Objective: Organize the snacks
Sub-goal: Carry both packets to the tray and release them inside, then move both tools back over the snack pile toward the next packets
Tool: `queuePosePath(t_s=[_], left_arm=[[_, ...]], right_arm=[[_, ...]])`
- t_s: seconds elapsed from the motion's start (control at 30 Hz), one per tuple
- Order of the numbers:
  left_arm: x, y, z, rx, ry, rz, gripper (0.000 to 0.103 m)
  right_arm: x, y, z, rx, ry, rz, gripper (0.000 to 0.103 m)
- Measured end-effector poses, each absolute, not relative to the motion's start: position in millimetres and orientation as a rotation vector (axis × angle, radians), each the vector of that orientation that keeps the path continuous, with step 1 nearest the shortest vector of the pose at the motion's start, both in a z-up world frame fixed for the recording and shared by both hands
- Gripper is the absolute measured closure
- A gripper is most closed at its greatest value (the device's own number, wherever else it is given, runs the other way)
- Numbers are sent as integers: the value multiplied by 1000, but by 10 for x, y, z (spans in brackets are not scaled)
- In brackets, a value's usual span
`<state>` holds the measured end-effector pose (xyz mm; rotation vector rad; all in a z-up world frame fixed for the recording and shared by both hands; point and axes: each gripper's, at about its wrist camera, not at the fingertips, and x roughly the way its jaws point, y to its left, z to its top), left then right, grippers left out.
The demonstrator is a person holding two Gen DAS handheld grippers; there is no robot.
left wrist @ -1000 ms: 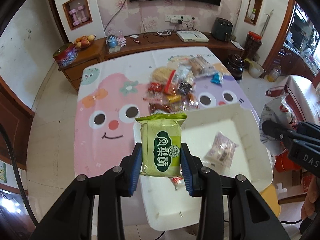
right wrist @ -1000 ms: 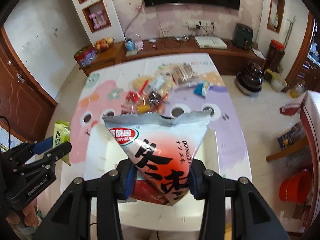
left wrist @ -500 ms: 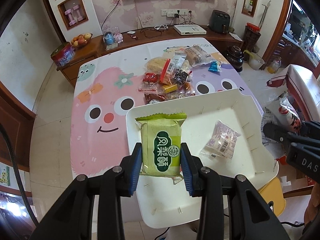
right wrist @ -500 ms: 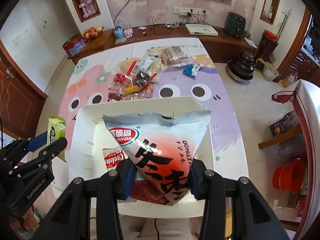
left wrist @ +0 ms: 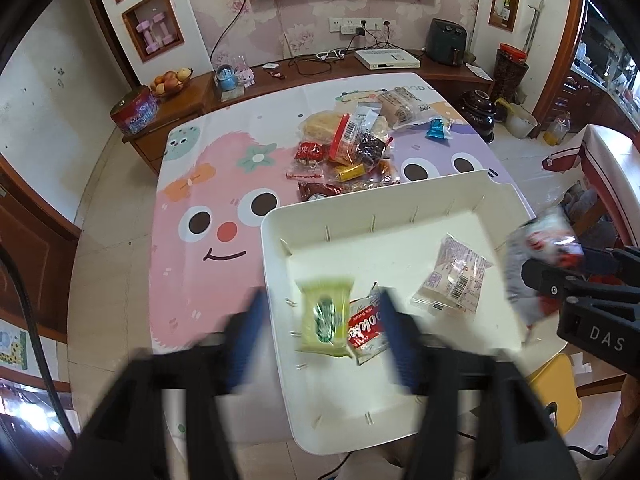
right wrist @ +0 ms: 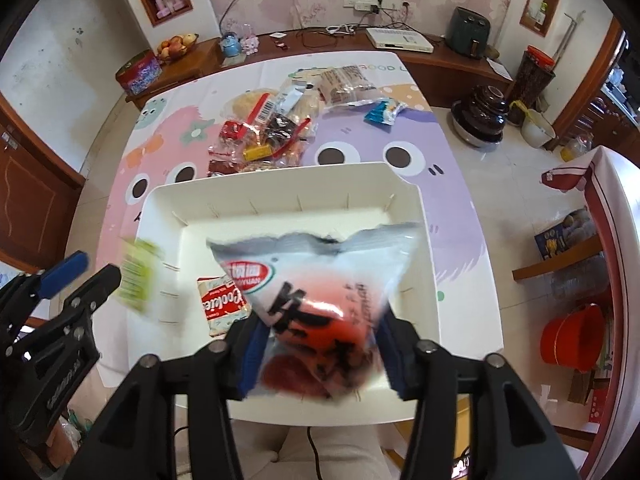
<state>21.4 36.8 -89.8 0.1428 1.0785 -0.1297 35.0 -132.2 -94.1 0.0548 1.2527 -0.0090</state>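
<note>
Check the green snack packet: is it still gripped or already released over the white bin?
Released. The left gripper is opening, its fingers clear of the blurred green packet, which is dropping into the white bin.

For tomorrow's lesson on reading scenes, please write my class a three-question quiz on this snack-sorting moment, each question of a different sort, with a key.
1. True or false: the green snack packet is clamped tight by the left gripper.
2. Which packet lies flat in the white bin beside the green one? A) red and white cookie packet B) blue candy C) yellow bar
3. Fill in: between the right gripper's jaws is a large ___ and red snack bag.

Key: 1 false: the jaws are opening and stand clear of it. 2 A, the cookie packet. 3 white; those jaws are opening too.
</note>
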Motion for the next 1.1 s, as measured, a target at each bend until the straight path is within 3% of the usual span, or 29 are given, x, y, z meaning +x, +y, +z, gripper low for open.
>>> queuePosePath(t_s=[0.03, 0.13, 1.1], left_arm=[[196, 367, -882, 144, 1065, -121, 17], [160, 359, -845, 140, 1041, -126, 16], [124, 279, -852, 130, 1001, -143, 16]], right_arm=[[346, -1331, -946, 52, 1253, -21, 40], [320, -1333, -935, 48, 1249, -27, 34], [266, -1310, -953, -5, 1253, -1, 34]])
